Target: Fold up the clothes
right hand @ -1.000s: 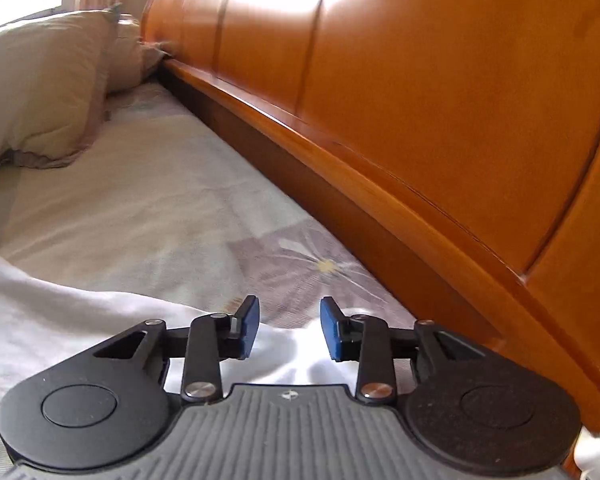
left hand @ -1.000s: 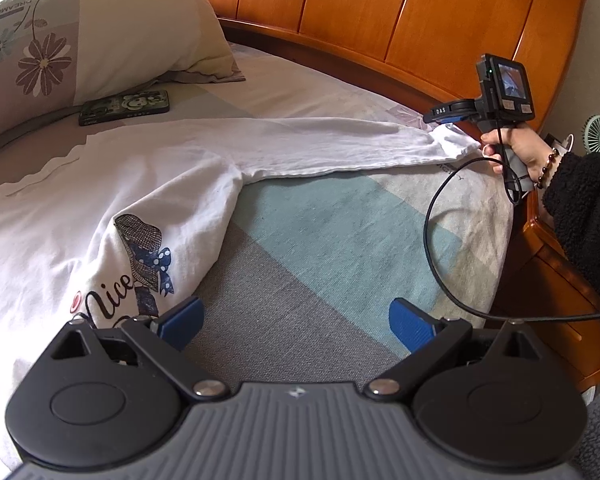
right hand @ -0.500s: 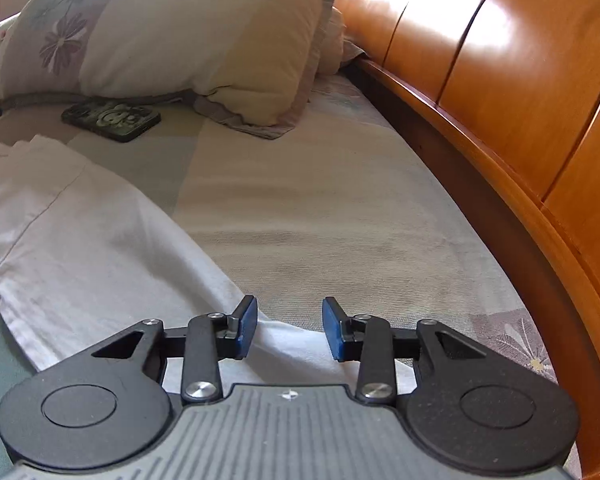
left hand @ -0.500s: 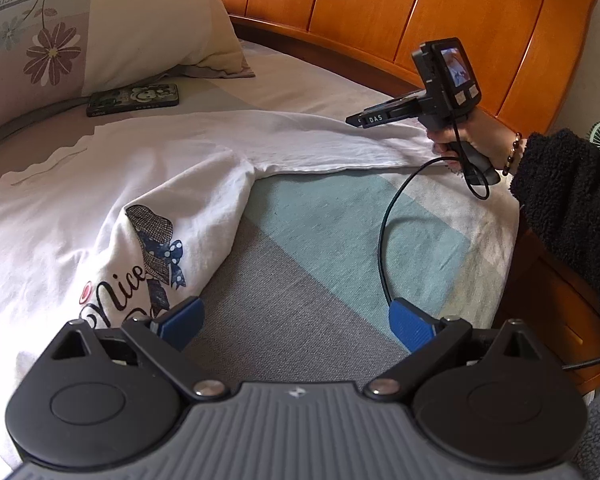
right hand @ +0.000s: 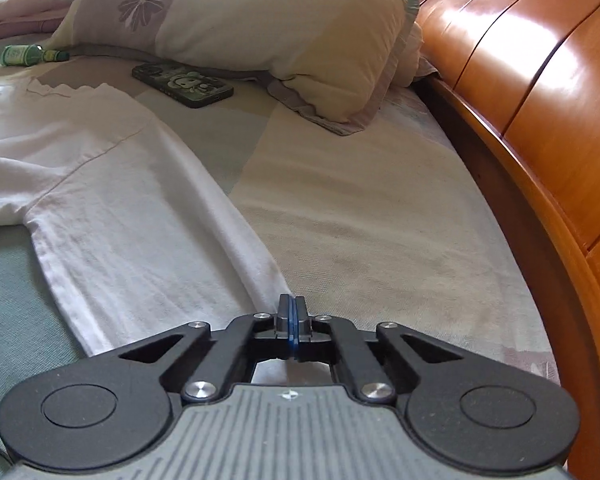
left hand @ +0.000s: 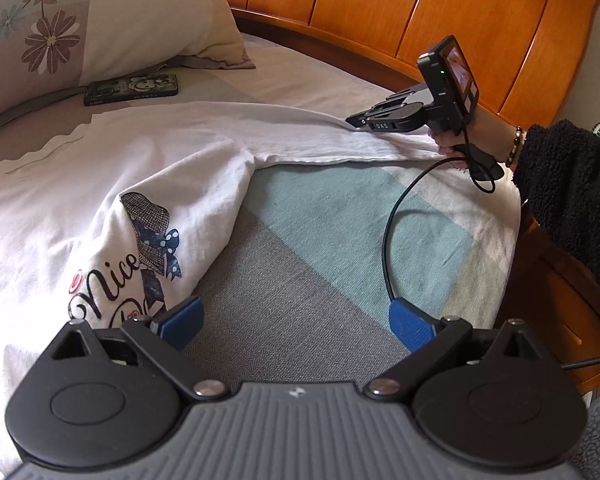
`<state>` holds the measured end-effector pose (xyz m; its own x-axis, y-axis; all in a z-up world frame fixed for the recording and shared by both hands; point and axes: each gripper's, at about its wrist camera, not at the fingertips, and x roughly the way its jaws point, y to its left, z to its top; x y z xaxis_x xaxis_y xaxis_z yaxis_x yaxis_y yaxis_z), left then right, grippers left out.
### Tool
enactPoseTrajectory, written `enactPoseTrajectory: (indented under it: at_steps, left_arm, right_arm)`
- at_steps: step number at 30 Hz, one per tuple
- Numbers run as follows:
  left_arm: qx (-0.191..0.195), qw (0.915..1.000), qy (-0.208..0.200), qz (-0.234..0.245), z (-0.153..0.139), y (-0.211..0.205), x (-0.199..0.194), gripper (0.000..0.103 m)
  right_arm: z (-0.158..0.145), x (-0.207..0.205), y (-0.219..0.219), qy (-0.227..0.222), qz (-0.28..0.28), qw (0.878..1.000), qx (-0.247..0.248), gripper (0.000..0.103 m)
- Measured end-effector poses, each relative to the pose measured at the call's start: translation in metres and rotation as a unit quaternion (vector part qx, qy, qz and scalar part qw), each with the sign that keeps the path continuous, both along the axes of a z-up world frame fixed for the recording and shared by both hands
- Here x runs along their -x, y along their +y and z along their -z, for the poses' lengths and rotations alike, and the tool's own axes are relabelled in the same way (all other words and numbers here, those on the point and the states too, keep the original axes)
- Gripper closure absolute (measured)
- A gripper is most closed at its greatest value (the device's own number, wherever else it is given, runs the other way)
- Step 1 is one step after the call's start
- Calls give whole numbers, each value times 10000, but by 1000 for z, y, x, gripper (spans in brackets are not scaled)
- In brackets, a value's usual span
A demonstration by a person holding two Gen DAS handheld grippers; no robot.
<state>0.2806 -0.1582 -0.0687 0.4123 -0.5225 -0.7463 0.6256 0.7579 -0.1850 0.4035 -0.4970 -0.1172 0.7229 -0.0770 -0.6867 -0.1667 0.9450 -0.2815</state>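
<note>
Blue-padded right gripper (right hand: 292, 312) at lower centre is pinched tight on the cuff edge of the white cotton long-sleeved top (left hand: 100, 184), spread across the bed (left hand: 340, 240). Left gripper (left hand: 296, 320) hangs wide apart, holding nothing, by the hem. Sleeve fold in hand, I'd say: carry that cuff inward over the body.
</note>
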Motion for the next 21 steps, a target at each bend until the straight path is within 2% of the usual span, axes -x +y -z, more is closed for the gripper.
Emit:
enactPoseTrajectory:
  at_steps: [1,2,4,5,7,10,13,15,19,21]
  left_arm:
    - [-5,10000,-1,-2,0,0,0,4]
    - [-4,10000,-9,-8,0,0,1,4]
    - [54,10000,-33,26,-3,2,3,4]
    - [89,9999,-46,49,-4,3,4,4]
    - [94,9999,-57,38,-4,5,3,4]
    - [41,10000,-64,-52,-1,6,-1,4]
    - [66,9999,-13,-78,1,6,-2,4]
    - [67,10000,-4,-29,0,5,-1,4]
    - [23,10000,-13,-16,-2,5,2,4]
    - [38,10000,-26,-40,-3,8,2,4]
  right_arm:
    - [2,-9,-3,-101,337,9992,198,100]
    - [1,-15,-9,-158,618,9979,135,100]
    - [-6,-18,-21,-159,994,9945,-282,99]
    - [-9,-13,-23,-98,1051,9933,-473,98]
    - [-17,-3,-26,26,1165,9895,-854,89]
    - [-28,13,-31,211,1331,9806,-1422,87]
    - [-15,13,-41,492,1661,9666,-1892,86]
    - [-10,4,-47,463,1823,9610,-2029,86]
    - [-6,-24,-51,158,1948,9607,-1971,84]
    - [-13,-27,-51,91,2029,9578,-2033,83]
